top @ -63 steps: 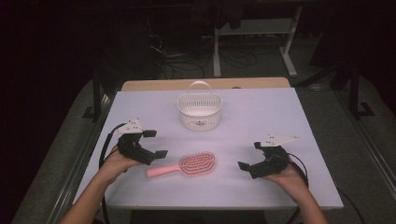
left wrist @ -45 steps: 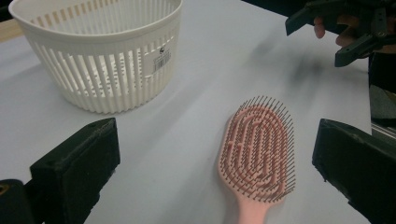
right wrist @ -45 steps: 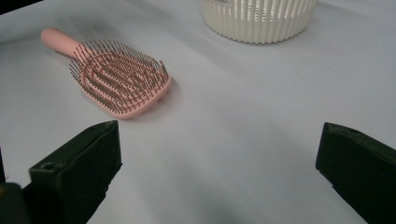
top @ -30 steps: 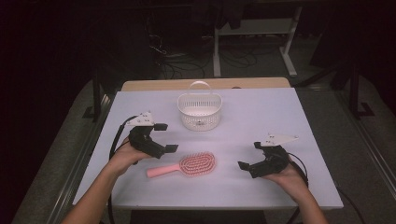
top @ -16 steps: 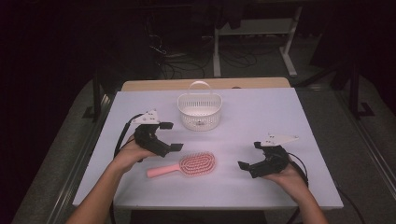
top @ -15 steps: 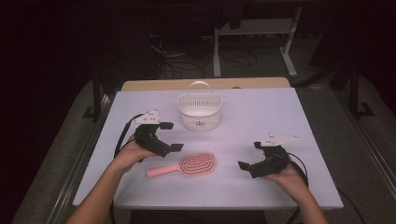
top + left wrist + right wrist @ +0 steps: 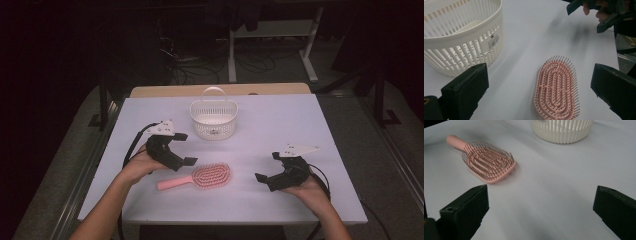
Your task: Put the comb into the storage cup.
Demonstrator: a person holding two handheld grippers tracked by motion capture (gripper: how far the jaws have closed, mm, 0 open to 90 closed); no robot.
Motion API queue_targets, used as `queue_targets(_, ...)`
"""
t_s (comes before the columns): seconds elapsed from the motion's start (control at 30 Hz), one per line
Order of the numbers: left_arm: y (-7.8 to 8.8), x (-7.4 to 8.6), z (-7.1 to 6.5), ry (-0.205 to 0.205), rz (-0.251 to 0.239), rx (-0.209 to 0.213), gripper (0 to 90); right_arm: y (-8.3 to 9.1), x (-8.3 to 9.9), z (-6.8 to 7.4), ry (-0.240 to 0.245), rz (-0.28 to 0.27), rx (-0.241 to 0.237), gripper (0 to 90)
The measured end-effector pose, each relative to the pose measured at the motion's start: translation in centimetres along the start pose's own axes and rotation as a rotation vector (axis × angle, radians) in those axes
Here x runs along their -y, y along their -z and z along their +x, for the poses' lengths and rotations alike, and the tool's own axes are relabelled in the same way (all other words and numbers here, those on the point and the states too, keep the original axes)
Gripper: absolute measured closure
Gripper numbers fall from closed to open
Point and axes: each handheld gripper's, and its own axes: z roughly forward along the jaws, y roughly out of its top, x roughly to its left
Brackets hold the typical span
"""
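Note:
A pink hairbrush [image 7: 201, 177] lies bristles up on the white table, handle pointing left; its head [image 7: 557, 87] sits just ahead of my left jaws. My left gripper [image 7: 183, 149] hovers open just above and left of the brush, nothing between its fingers. A white slatted basket [image 7: 213, 118] with a handle stands behind it, seen close at the left [image 7: 459, 37]. My right gripper [image 7: 268, 168] rests open at the right, apart from the brush [image 7: 486, 161], the basket [image 7: 562, 130] beyond it.
The white table top [image 7: 310, 125] has bare room between the brush and the right gripper and along its far right. The other hand's gripper [image 7: 599, 12] shows at the top right of the left gripper view. Dark floor and desk legs lie beyond the table.
My left gripper has moved right and forward from the table's left side and now hangs over the brush's handle end. The right gripper, brush and basket have stayed put.

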Motion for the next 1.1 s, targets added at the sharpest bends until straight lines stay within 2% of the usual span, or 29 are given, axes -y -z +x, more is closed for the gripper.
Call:
queue_targets(0.63,-0.45,0.15,-0.44,-0.041,0.082,-0.010,1.4,0.03,0.01,-0.02,-0.001,0.000,-0.001,0.0)
queue_targets(1.1,-0.77,0.39,-0.69,-0.068,0.144,-0.001,1.4,0.04,0.02,-0.04,-0.001,0.001,-0.001,0.0)
